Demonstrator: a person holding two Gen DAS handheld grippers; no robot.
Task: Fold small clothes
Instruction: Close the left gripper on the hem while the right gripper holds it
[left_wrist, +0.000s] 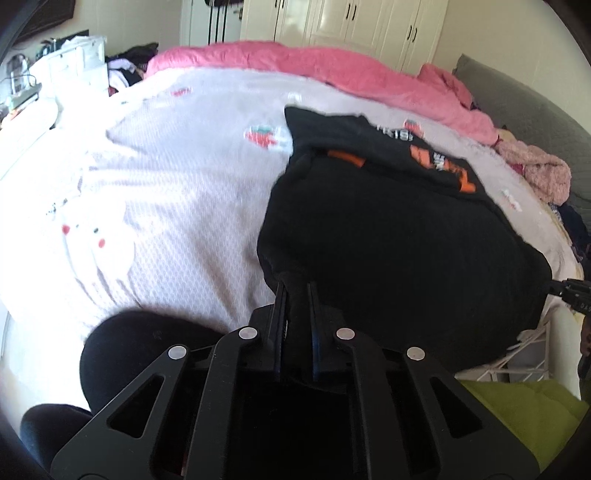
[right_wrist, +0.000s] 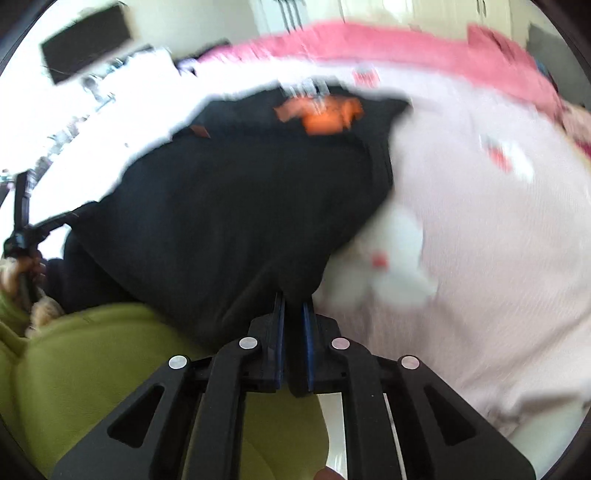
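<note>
A black garment (left_wrist: 399, 236) with orange print lies spread over the near part of the bed, its far part folded over. My left gripper (left_wrist: 297, 291) is shut on its near left corner. My right gripper (right_wrist: 293, 301) is shut on the near right corner of the same black garment (right_wrist: 229, 199). The right wrist view is blurred by motion. The right gripper's tip also shows at the right edge of the left wrist view (left_wrist: 570, 290), and the left gripper shows at the left of the right wrist view (right_wrist: 22, 236).
The bed has a pale lilac cover (left_wrist: 177, 192) with strawberry prints and a pink duvet (left_wrist: 332, 70) along the far side. Pink clothes (left_wrist: 539, 170) are piled at the right by a grey headboard. A green cushion (right_wrist: 92, 362) lies below the bed edge.
</note>
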